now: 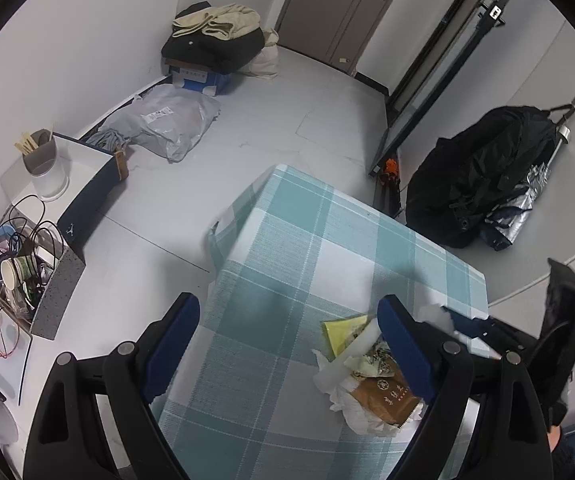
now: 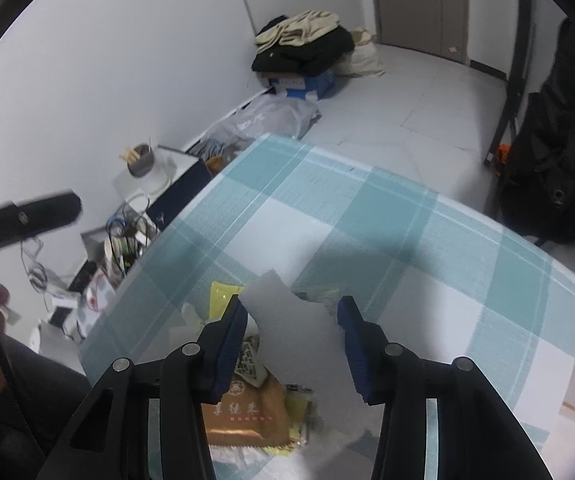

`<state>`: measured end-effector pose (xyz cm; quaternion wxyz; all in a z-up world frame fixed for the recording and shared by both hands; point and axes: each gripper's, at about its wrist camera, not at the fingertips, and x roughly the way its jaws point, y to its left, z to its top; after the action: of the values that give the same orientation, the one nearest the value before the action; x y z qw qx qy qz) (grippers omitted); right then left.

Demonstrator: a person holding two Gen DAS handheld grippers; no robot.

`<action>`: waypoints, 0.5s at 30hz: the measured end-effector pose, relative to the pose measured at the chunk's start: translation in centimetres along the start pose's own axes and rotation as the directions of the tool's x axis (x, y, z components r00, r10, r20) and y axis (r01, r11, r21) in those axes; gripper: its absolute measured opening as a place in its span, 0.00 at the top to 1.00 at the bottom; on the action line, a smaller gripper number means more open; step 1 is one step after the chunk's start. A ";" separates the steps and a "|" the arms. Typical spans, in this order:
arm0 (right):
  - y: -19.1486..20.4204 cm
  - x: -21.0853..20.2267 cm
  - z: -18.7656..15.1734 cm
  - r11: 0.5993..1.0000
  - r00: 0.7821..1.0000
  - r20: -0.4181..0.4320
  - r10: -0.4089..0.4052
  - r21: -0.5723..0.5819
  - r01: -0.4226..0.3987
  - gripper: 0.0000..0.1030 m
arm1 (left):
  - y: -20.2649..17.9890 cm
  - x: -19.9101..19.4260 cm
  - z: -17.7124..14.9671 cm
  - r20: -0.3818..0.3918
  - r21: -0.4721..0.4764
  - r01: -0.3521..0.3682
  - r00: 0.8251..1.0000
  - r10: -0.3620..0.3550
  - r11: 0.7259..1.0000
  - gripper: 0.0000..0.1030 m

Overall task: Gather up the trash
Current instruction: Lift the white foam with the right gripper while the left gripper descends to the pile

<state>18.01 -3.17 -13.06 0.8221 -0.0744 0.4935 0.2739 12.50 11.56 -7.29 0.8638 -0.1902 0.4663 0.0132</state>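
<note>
Two grippers | left gripper fingers wide, empty | right gripper fingers clamp white foam piece

**Colours and patterns**

Tablecloth: teal, grey and white plaid. Wrapper: brown with gold print. Packet: yellow. Tissue: white. Foam: pale grey. Pads: blue. Backpack: black.

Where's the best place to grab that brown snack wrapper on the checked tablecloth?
Probably the brown wrapper by its free serrated end, coming from above: it lies flat on crumpled tissue, so that edge gives the left tongs something thin to pinch.
</note>
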 end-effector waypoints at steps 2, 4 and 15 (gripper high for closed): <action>-0.5 -0.8 0.0 1.000 1.000 0.022 -0.002 0.012 0.002 0.56 | -0.6 0.6 -0.3 -0.023 0.015 0.011 1.000 -0.011 1.000 0.14; -1.0 -1.6 -0.1 1.000 0.999 0.045 0.003 0.030 -0.004 0.56 | -1.2 1.3 -0.7 -0.050 0.035 0.025 0.998 -0.023 0.999 0.14; -5.2 -4.5 0.2 0.988 0.992 0.126 0.019 0.149 -0.038 0.56 | -5.2 5.5 -3.6 -0.228 0.191 0.060 0.974 -0.015 0.980 0.14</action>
<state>19.24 -9.20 -9.89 0.8505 0.0125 0.4616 0.2518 13.77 4.69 -11.90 0.8200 -0.1128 0.5567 -0.0709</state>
